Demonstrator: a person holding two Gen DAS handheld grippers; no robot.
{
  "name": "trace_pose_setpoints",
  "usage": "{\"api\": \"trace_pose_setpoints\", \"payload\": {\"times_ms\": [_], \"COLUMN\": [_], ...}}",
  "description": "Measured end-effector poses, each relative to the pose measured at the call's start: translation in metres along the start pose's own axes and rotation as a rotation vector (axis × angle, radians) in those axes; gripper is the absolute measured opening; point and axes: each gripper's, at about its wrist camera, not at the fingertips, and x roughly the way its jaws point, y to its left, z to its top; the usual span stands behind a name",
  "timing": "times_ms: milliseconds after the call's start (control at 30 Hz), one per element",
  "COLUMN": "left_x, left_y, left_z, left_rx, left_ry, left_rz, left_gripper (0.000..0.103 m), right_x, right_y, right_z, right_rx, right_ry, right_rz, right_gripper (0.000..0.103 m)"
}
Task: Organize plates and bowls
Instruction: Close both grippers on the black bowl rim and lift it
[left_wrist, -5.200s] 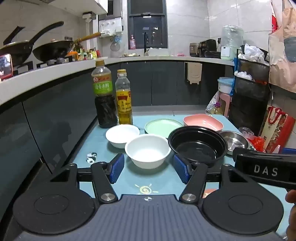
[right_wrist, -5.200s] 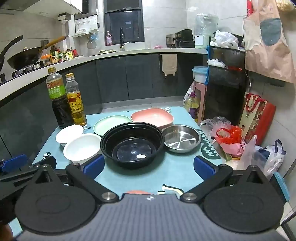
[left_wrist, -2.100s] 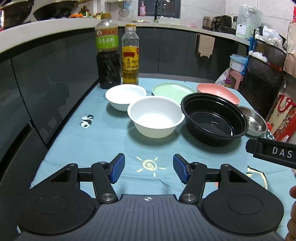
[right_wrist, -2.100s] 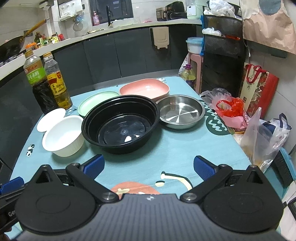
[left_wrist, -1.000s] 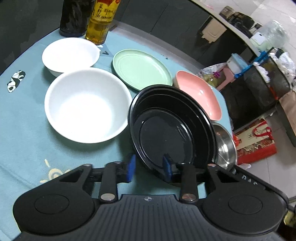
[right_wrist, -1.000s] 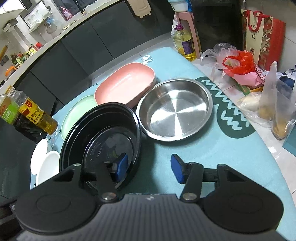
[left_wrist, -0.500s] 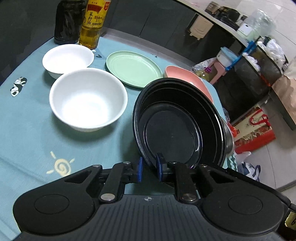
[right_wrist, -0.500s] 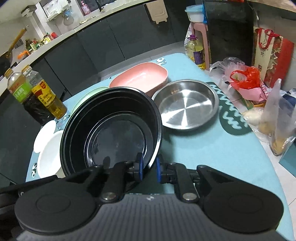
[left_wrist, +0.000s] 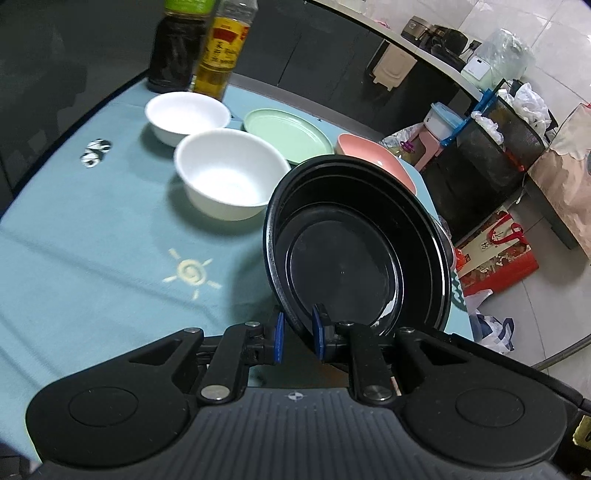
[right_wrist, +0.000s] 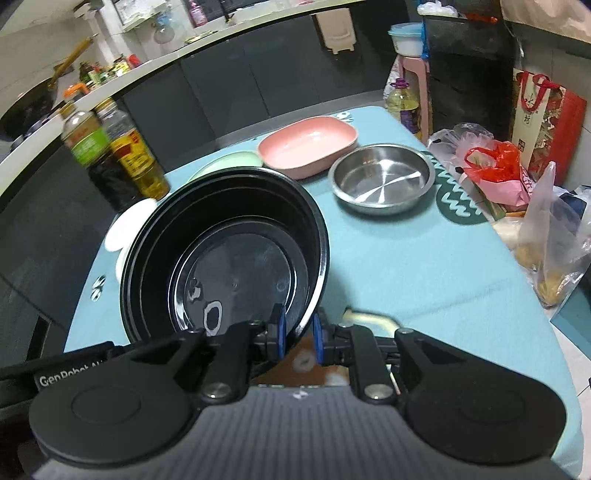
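Note:
A large black bowl (left_wrist: 354, 236) (right_wrist: 225, 251) hangs tilted above the teal tablecloth, gripped on opposite sides of its rim. My left gripper (left_wrist: 298, 334) is shut on its near left rim, and my right gripper (right_wrist: 298, 334) is shut on its near right rim. Two white bowls (left_wrist: 229, 173) (left_wrist: 186, 114) sit on the cloth at the left, with a green plate (left_wrist: 286, 134) behind them. A pink dish (right_wrist: 308, 144) and a steel bowl (right_wrist: 382, 182) stand at the back right. The black bowl hides part of the white bowls in the right wrist view.
Two sauce bottles (left_wrist: 199, 44) (right_wrist: 114, 162) stand at the table's back left corner. Plastic bags (right_wrist: 491, 166) and a red gift bag (right_wrist: 543, 125) crowd the right edge and the floor. A dark cabinet front (right_wrist: 240, 85) curves around the back.
Both grippers closed on the black bowl's rim and lifted it off the table, tilting it toward me. The bowl has moved back toward the near side of the table.

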Motion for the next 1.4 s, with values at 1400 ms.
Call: {"api": "trace_pose_setpoints", "payload": {"times_ms": [1400], "left_x": [-0.035], "left_y": [0.060], "left_z": [-0.045], "left_rx": [-0.050], "left_ry": [0.030], "left_rz": [0.039], "left_gripper": [0.018], "right_x": [-0.010], "right_y": [0.047], "right_z": [-0.060], "right_rx": [-0.096], "right_ry": [0.092], "right_rz": [0.036], "right_gripper": [0.004]}}
